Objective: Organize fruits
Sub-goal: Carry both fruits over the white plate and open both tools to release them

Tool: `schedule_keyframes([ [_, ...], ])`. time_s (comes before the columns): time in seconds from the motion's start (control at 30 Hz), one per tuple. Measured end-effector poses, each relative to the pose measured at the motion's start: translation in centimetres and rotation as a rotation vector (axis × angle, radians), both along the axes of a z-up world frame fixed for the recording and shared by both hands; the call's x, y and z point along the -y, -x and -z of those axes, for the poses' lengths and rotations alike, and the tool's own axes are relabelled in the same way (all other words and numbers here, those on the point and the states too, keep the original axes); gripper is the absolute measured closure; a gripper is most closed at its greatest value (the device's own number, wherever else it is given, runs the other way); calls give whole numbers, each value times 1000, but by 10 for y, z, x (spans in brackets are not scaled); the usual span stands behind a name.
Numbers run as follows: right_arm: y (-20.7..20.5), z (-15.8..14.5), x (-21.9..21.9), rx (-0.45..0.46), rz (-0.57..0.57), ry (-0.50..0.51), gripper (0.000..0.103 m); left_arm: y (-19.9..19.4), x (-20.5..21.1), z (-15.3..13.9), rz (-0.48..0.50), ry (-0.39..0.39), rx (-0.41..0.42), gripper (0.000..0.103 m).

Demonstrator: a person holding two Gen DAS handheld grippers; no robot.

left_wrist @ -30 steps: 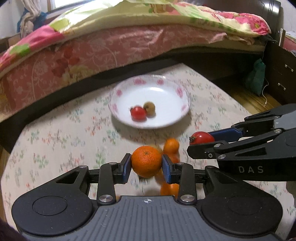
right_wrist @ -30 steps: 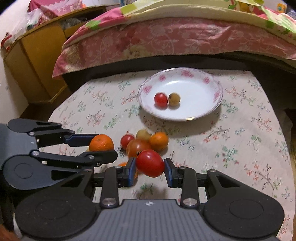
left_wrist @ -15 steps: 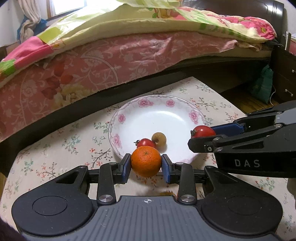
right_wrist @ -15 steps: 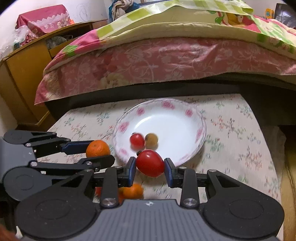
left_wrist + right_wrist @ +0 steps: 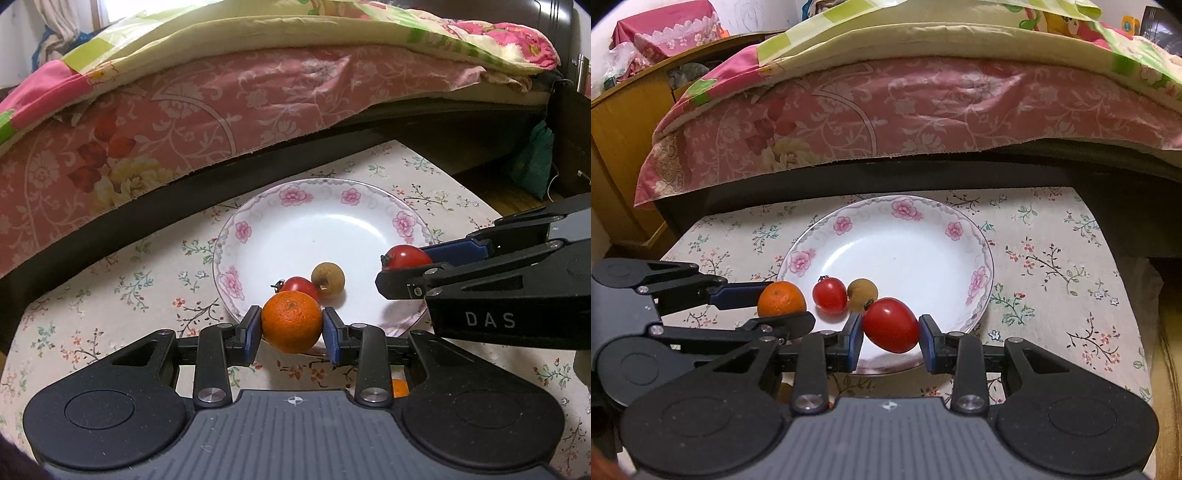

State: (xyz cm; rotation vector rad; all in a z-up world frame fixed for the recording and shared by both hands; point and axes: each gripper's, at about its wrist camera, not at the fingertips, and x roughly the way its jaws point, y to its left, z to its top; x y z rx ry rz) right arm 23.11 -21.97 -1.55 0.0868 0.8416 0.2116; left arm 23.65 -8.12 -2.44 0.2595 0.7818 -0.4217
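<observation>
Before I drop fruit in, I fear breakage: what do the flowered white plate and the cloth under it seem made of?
The flowered white plate looks like glazed ceramic or porcelain: glossy, with bright reflections in the bowl and printed pink flowers on the rim; melamine is possible. The floral cloth under it looks like matte woven fabric, soft and slightly rumpled.

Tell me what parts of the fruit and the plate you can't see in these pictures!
- Left wrist view: an orange fruit behind the left gripper shows only a sliver.
- Same view: the held orange covers part of the small tomato.
- Right wrist view: the right gripper and its tomato hide the plate's near rim.
</observation>
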Motion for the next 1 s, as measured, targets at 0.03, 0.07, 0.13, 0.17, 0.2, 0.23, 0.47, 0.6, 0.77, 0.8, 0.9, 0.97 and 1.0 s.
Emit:
schedule_keyframes([
  [0.03,-1,0,0,0,1,-4,69,0,0,0,1,-2,-1,60],
  [0.07,-1,1,0,2,2,-5,69,-1,1,0,4,0,-1,59],
  [0.13,-1,1,0,6,4,-6,69,0,3,0,10,-1,5,57],
  [0.17,-2,1,0,9,5,-8,69,1,4,-1,15,-2,11,56],
  [0.2,-1,0,0,11,5,-12,69,2,5,-1,18,-4,15,56],
  [0.23,-1,0,-1,13,5,-13,69,2,6,-1,20,-4,17,56],
  [0.47,-1,-5,1,39,19,6,68,4,-3,-7,1,-11,21,55],
  [0.6,1,-10,5,46,33,2,68,7,-12,-14,-20,-9,28,55],
  [0.77,9,-17,2,49,31,7,68,18,-23,-21,-27,-19,29,55],
  [0.8,12,-18,1,49,30,8,68,21,-26,-22,-29,-22,28,55],
  [0.9,22,-20,-4,41,17,15,68,31,-36,-25,-41,-12,15,54],
  [0.97,30,-22,-7,34,6,22,68,39,-43,-26,-47,-8,2,54],
  [1.0,34,-23,-8,30,3,24,68,43,-46,-26,-48,-10,-3,54],
])
